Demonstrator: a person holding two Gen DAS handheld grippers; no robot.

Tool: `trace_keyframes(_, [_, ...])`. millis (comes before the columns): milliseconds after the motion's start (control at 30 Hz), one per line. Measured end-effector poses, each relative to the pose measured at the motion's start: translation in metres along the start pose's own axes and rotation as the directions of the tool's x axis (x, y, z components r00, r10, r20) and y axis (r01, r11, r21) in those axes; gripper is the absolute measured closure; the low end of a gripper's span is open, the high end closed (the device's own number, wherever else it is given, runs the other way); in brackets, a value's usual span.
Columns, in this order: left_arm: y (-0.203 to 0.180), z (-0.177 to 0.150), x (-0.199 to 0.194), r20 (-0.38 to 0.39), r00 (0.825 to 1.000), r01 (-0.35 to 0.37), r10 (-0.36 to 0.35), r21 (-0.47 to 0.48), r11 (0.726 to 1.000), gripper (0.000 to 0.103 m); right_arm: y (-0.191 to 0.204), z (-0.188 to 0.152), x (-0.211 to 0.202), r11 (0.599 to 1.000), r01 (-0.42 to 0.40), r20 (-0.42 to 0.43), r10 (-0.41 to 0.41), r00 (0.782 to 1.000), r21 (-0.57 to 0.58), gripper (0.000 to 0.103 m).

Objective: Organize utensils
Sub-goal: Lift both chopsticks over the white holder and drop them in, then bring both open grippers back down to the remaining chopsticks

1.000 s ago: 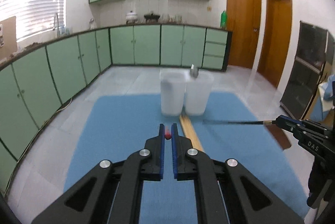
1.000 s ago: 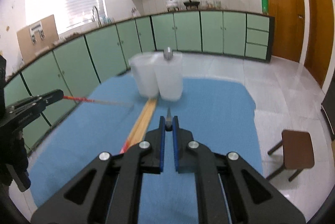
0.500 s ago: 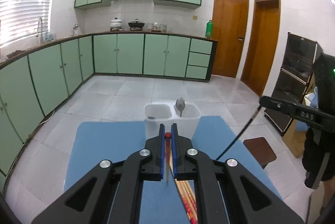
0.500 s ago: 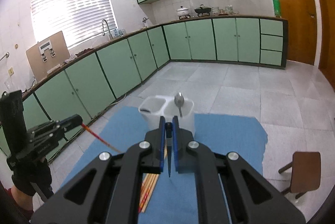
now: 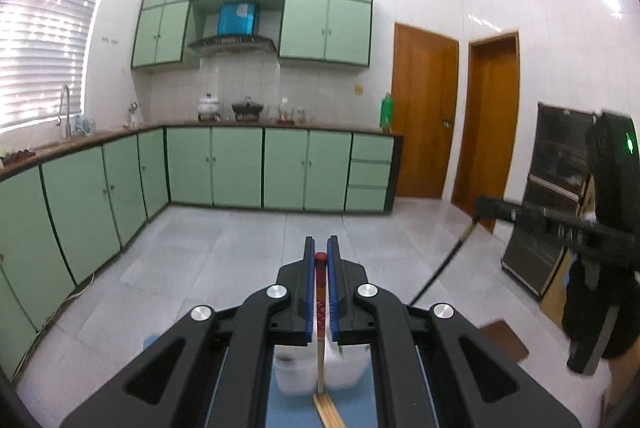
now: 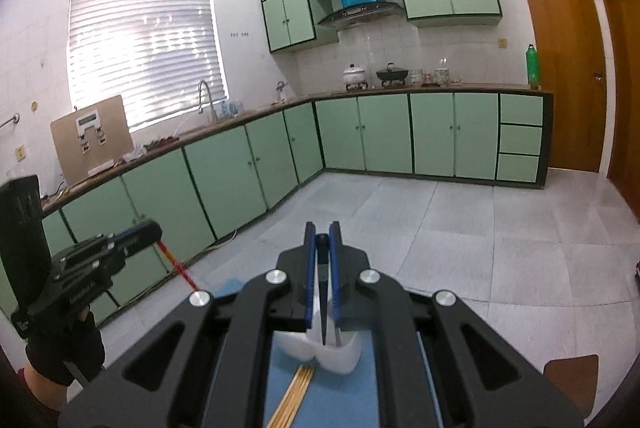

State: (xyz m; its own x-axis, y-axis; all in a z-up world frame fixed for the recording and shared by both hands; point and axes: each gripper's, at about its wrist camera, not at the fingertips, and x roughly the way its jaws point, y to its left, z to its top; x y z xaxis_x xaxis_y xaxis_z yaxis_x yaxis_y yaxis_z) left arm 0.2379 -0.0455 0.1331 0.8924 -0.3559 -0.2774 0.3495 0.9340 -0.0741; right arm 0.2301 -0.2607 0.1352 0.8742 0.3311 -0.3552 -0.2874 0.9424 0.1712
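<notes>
My left gripper (image 5: 320, 260) is shut on a red-topped chopstick (image 5: 320, 308) that hangs straight down over the white two-cup holder (image 5: 296, 376). My right gripper (image 6: 322, 242) is shut on a black chopstick (image 6: 323, 316), also hanging point down above the holder (image 6: 340, 360). A spoon handle (image 6: 338, 338) stands in the holder's right cup. Loose wooden chopsticks (image 6: 294, 396) lie on the blue mat in front of the holder. The left gripper shows from the side in the right wrist view (image 6: 152, 230), the right gripper in the left wrist view (image 5: 482, 206).
The blue mat (image 5: 288, 408) covers the table under the holder. A brown stool (image 6: 572, 368) stands to the right of the table. Green kitchen cabinets (image 5: 240, 168) and tiled floor lie beyond.
Both grippers have risen and tilted up, so the chopsticks swung from level to hanging vertically above the holder. The holder dropped low in both views.
</notes>
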Motion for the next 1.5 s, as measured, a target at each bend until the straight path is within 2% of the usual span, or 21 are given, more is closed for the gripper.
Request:
trace_keyframes(167, [0.001,0.019,0.038,0.039,0.999,-0.036,0.035,0.003,0.999,0.097,-0.006,0.004,0.033,0.998,0.053,-0.008,-0.053,0.999,-0.014,0.097])
trace_keyframes(367, [0.001,-0.005,0.084,-0.045,0.997,-0.057,0.058,0.008,0.998,0.097,-0.005,-0.022,0.078,0.997,0.066,-0.103,-0.069,0.992,-0.032,0.097])
trace_keyframes(467, [0.001,-0.024,0.095,-0.093,0.994,-0.059,0.06,0.013,0.998,0.097,0.004,-0.035,0.091,0.996,0.066,-0.146,-0.074,0.987,-0.061,0.097])
trace_keyframes(500, [0.002,-0.029,0.099,-0.106,0.992,-0.06,0.061,0.015,0.998,0.094,0.004,-0.04,0.095,0.996,0.065,-0.163,-0.075,0.984,-0.068,0.096])
trace_keyframes(600, [0.004,-0.04,0.1,-0.13,0.989,-0.065,0.067,0.018,0.998,0.075,0.007,-0.049,0.098,0.995,0.066,-0.179,-0.079,0.981,-0.077,0.094])
trace_keyframes(667, [0.009,-0.045,0.096,-0.137,0.989,-0.064,0.063,0.001,0.998,0.071,0.006,-0.053,0.094,0.994,0.08,-0.165,-0.091,0.982,-0.071,0.076])
trace_keyframes(700, [0.011,-0.047,0.093,-0.137,0.989,-0.064,0.063,-0.006,0.998,0.067,0.006,-0.054,0.09,0.994,0.089,-0.155,-0.098,0.983,-0.065,0.07])
trace_keyframes(733, [0.014,-0.049,0.089,-0.137,0.988,-0.067,0.064,-0.013,0.998,0.06,0.005,-0.055,0.085,0.993,0.098,-0.14,-0.105,0.985,-0.059,0.062])
trace_keyframes(800, [0.018,-0.052,0.08,-0.136,0.988,-0.07,0.067,-0.02,0.997,0.053,0.003,-0.059,0.072,0.992,0.117,-0.114,-0.123,0.986,-0.056,0.056])
trace_keyframes(867, [0.02,-0.057,0.069,-0.132,0.989,-0.076,0.073,-0.017,0.997,0.049,-0.001,-0.063,0.061,0.99,0.135,-0.093,-0.139,0.986,-0.051,0.044])
trace_keyframes(933, [0.022,-0.065,0.056,-0.134,0.988,-0.085,0.081,-0.024,0.996,0.04,-0.005,-0.07,0.049,0.987,0.153,-0.079,-0.156,0.985,-0.042,0.035])
trace_keyframes(967, [0.022,-0.072,0.048,-0.132,0.987,-0.092,0.087,-0.03,0.995,0.037,-0.006,-0.076,0.042,0.986,0.164,-0.073,-0.166,0.983,-0.036,0.027])
trace_keyframes(1033, [0.022,-0.086,0.033,-0.131,0.985,-0.113,0.109,-0.026,0.993,0.025,-0.008,-0.09,0.031,0.983,0.183,-0.069,-0.184,0.98,-0.029,0.018])
trace_keyframes(1067, [0.022,-0.091,0.029,-0.134,0.984,-0.123,0.12,-0.018,0.992,0.023,-0.009,-0.099,0.026,0.981,0.192,-0.072,-0.193,0.979,-0.027,0.013])
trace_keyframes(1100, [0.021,-0.101,0.022,-0.14,0.981,-0.134,0.132,-0.009,0.991,0.02,-0.009,-0.11,0.022,0.979,0.201,-0.081,-0.202,0.976,-0.025,0.012])
trace_keyframes(1200, [0.022,-0.133,0.01,-0.189,0.969,-0.16,0.156,-0.006,0.987,0.015,-0.006,-0.147,0.012,0.975,0.22,-0.13,-0.22,0.967,-0.013,0.01])
trace_keyframes(1300, [0.021,-0.174,0.002,-0.257,0.95,-0.191,0.18,-0.018,0.982,0.013,0.002,-0.184,0.006,0.971,0.239,-0.171,-0.239,0.956,-0.02,0.009])
trace_keyframes(1400, [0.023,-0.217,-0.002,-0.341,0.918,-0.223,0.204,-0.017,0.975,0.013,0.013,-0.226,0.006,0.972,0.235,-0.232,-0.23,0.945,-0.008,0.009])
trace_keyframes(1433, [0.024,-0.233,-0.002,-0.377,0.901,-0.236,0.212,-0.018,0.972,0.013,0.018,-0.241,0.008,0.974,0.226,-0.257,-0.219,0.941,-0.004,0.009])
trace_keyframes(1500, [0.026,-0.256,-0.001,-0.431,0.879,-0.24,0.205,-0.028,0.97,0.013,0.027,-0.266,0.01,0.976,0.216,-0.301,-0.206,0.931,0.0,0.009])
